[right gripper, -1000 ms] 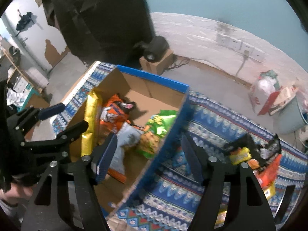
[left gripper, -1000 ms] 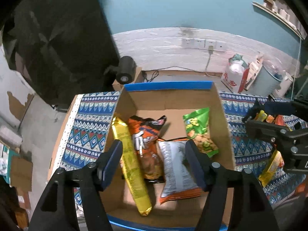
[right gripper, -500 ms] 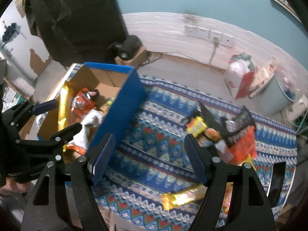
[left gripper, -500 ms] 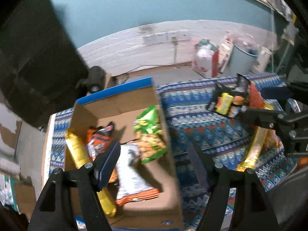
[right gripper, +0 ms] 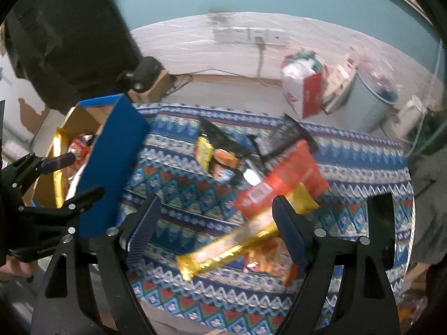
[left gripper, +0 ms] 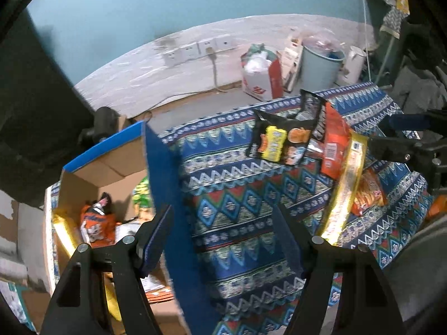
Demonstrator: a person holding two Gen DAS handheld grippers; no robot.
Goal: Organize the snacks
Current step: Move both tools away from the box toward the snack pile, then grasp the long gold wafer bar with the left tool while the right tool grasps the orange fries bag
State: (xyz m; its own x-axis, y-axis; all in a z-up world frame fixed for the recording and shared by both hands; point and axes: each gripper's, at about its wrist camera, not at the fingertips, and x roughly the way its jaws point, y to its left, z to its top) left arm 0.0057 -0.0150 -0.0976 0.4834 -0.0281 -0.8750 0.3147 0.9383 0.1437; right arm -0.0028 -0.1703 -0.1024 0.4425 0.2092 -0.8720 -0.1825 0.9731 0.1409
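Left gripper (left gripper: 220,231) released, jaws spread, nothing between the pads; positioned above the blue side wall of the cardboard box (left gripper: 159,167), straddling box edge and patterned cloth (left gripper: 232,195). Jaws opened slightly within the last second. Right gripper (right gripper: 215,229) likewise released, jaws just now opening wider, poised over the loose snack pile on the cloth; gold wrapper bar (right gripper: 229,248) seen lying between the fingers in the right wrist view, contact with the pads not evident. Loose pile noted to the right of the box: black snack bag (left gripper: 282,139) with yellow and orange print, orange-red packet (right gripper: 279,181) partly overlapping the gold bar, and a crinkled orange snack bag (right gripper: 265,254) underneath. Inside the box: a long yellow packet (left gripper: 62,229) against the far left wall, an orange bag (left gripper: 96,223) beside it, a green bag (left gripper: 142,195) close to the blue wall, and a white packet, largely hidden behind the left finger. Beyond the cloth: grey bin (left gripper: 318,64) and red-and-white bag (left gripper: 262,78) against the wall. Some motion blur in both views.
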